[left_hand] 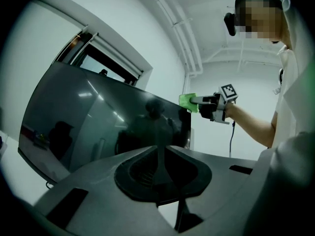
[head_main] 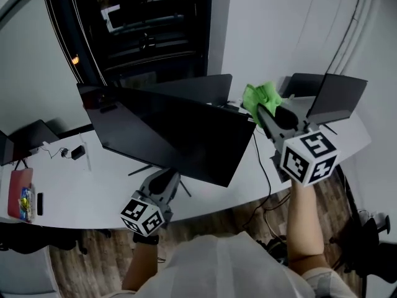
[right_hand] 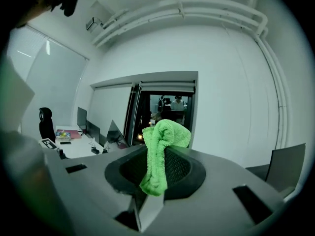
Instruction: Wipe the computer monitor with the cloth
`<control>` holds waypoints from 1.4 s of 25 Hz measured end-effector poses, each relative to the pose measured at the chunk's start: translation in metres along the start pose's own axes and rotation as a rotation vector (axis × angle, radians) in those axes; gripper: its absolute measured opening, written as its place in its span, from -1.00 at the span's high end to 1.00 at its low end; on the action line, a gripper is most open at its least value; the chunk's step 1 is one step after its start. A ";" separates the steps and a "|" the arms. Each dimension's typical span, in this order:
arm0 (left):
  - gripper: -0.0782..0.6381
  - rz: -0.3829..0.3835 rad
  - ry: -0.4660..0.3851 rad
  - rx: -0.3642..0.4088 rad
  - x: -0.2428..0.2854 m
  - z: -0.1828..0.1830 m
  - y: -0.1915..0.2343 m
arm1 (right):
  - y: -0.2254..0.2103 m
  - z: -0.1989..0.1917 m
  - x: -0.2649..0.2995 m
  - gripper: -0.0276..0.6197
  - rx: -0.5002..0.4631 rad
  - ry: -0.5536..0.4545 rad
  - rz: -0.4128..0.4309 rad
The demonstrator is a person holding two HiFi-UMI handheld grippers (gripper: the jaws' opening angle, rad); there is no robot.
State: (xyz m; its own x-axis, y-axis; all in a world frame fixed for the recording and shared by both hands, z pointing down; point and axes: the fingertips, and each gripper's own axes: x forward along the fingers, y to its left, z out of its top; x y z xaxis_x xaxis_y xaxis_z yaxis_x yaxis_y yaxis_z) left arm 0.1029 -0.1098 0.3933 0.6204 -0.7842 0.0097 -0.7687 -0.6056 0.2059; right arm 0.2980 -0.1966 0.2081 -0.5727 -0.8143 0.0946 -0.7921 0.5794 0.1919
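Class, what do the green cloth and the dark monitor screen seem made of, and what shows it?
The green cloth: probably microfibre or terry, matt; its surface looks nubbly and it droops. The dark monitor screen: smooth, glossy glass or plastic; it shows clear reflections.

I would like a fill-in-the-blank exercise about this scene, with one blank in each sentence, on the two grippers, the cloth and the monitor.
1. The cloth clamped in the right gripper is ____ in colour.
2. The left gripper has its jaws shut and holds ____.
3. In the head view, the cloth is near the upper ____ corner of the monitor.

Missing words: green; nothing; right.
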 end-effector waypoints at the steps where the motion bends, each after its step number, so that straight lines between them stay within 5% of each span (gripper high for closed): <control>1: 0.63 0.005 -0.002 0.000 0.000 0.001 -0.001 | 0.005 -0.003 0.005 0.70 0.000 0.012 0.012; 18: 0.63 0.066 -0.037 0.045 -0.012 0.028 0.004 | 0.015 -0.010 0.013 0.70 0.029 -0.003 -0.011; 35: 0.66 -0.066 0.021 0.084 -0.054 0.050 0.136 | 0.073 0.006 0.074 0.70 -0.008 0.069 -0.253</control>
State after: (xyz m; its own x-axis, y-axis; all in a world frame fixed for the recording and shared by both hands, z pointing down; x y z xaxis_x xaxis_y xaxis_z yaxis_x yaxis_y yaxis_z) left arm -0.0427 -0.1566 0.3720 0.6726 -0.7398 0.0200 -0.7359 -0.6657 0.1237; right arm 0.1969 -0.2146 0.2233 -0.3402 -0.9340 0.1093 -0.9067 0.3566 0.2254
